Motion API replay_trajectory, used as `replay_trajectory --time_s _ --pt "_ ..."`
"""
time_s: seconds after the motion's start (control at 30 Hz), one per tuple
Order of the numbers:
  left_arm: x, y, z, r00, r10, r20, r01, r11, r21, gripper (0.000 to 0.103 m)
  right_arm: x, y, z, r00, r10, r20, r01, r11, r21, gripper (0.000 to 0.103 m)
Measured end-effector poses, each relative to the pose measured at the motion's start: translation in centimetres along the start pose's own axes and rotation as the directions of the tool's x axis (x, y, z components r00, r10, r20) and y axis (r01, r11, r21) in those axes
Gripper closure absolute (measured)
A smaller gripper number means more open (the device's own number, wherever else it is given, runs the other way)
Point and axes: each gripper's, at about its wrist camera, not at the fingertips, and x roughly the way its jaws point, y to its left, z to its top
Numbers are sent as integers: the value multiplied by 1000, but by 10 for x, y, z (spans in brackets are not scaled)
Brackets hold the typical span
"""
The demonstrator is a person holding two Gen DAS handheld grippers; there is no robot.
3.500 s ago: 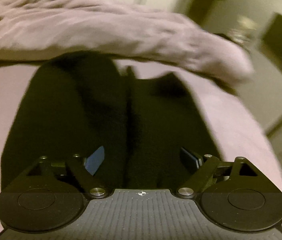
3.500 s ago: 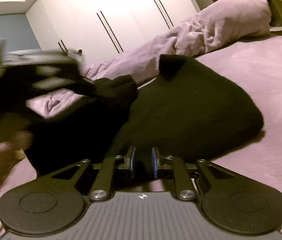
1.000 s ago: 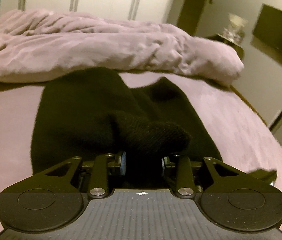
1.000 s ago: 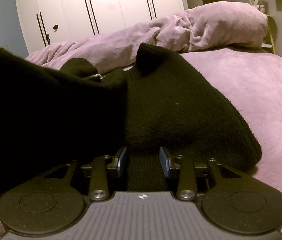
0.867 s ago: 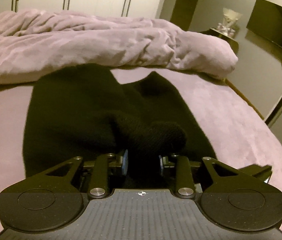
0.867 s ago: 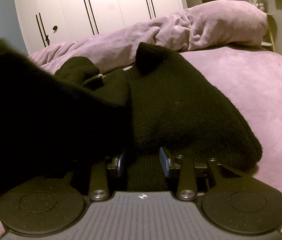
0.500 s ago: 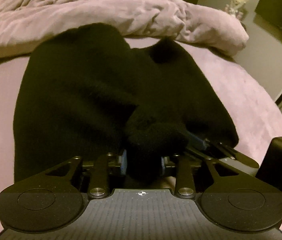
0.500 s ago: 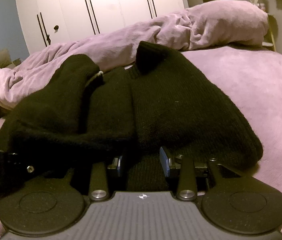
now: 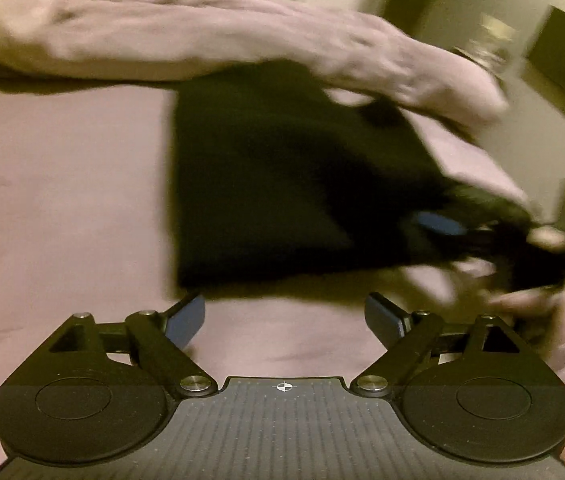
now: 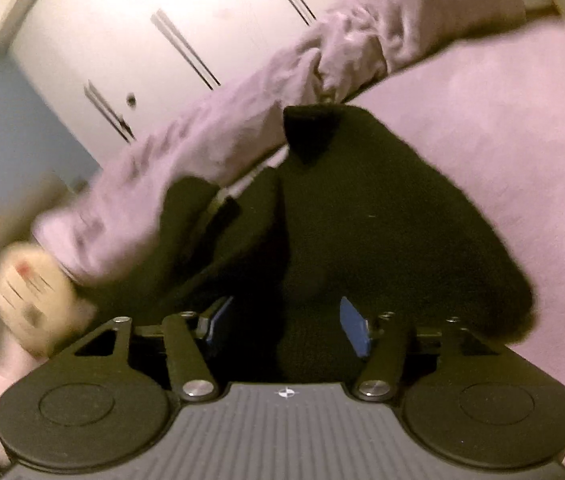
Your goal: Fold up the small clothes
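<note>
Two grippers work over one black knit garment [image 9: 282, 184] spread on a mauve bedspread [image 9: 62, 184]. In the left wrist view the left gripper [image 9: 284, 318] stands wide apart, its jaws having just been opening, with only bare bedspread between its blue pads [image 9: 186, 320]; the garment's near hem lies just beyond the fingertips, untouched. The garment reaches from there toward the far edge of the bed, where a rumpled mauve duvet [image 9: 202, 36] is heaped; its far end sits against that heap. At the garment's right side, the right gripper [image 9: 482, 232] shows as a blurred dark shape with one blue pad, held in a person's hand [image 9: 538, 272].

From the right wrist view, the right gripper [image 10: 286, 320] has its jaws part way apart, having just been opening. Black knit fills the gap between its pads [image 10: 356, 328], but they stand clear of the cloth on both sides rather than pinching it. The garment [image 10: 382, 220] rises away from this gripper to a folded peak near the duvet [image 10: 282, 92]. White wardrobe doors [image 10: 182, 28] stand behind the bed. Both views are blurred.
</note>
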Motion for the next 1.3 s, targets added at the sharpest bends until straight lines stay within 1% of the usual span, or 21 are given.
replay_trajectory --time_s 0.07,0.13,0.17,0.23,0.3,0.37,0.5,0.53,0.57,0.6,0.63,0.7,0.77,0.83,0.9,0.93,0.97,1.03,1.13,1.2,1.3 --pt "4 18 -2 998 65 -13 -65 996 -55 12 9 -6 12 995 89 -44 -84 991 109 34" --pt "7 28 -2 997 77 -24 -79 993 -91 12 18 -10 24 990 135 -50 -122 971 204 33" --pt "8 31 -3 997 82 -16 -83 992 -99 12 20 -8 31 991 133 -33 -124 972 199 29" --pt "12 34 -3 995 102 -15 -103 989 -101 12 30 6 42 995 88 -37 -83 990 113 23" --pt "18 36 -3 994 109 -21 -111 987 -113 12 58 16 48 985 99 -140 -90 994 68 22" --pt "25 42 -3 993 111 -47 -116 984 -137 12 82 18 48 970 112 -213 -95 991 89 20" --pt "36 46 -4 985 147 -85 -158 978 -138 11 100 34 53 962 152 -226 -142 988 59 19" --pt "38 46 -3 984 157 -88 -168 977 -132 11 102 39 52 961 151 -231 -146 989 36 29" --pt "40 45 -3 982 166 -92 -177 976 -128 11 102 45 51 961 145 -236 -151 989 -5 57" --pt "42 44 -3 980 173 -94 -184 975 -127 11 104 49 49 961 131 -245 -146 988 -44 64" --pt "43 43 -2 980 176 -95 -187 974 -127 10 107 53 49 960 122 -252 -141 988 -59 64" --pt "43 41 -2 979 181 -98 -192 974 -123 9 109 53 51 959 124 -256 -142 988 -52 59" --pt "46 37 -2 976 193 -100 -203 973 -106 8 111 56 50 958 134 -255 -149 988 -43 46" --pt "45 36 -5 974 203 -105 -212 973 -93 8 115 65 47 958 114 -261 -137 988 -69 44" --pt "45 36 -6 972 210 -106 -219 972 -83 8 117 75 44 965 79 -252 -113 986 -125 53" --pt "44 36 -6 971 211 -107 -221 972 -82 8 115 78 44 969 59 -238 -99 983 -157 69" --pt "45 36 -7 971 211 -108 -221 972 -84 8 112 82 42 975 48 -218 -90 979 -186 76" --pt "45 36 -7 971 213 -110 -223 971 -86 8 104 94 40 984 37 -177 -81 965 -249 80" --pt "44 35 -7 969 219 -112 -229 970 -87 8 86 122 37 995 13 -95 -51 913 -404 83" --pt "43 35 -7 968 221 -116 -232 969 -88 8 70 140 39 998 35 -45 -52 874 -483 84" --pt "43 36 -6 966 229 -123 -240 967 -89 8 47 157 50 997 70 27 -45 841 -539 86"
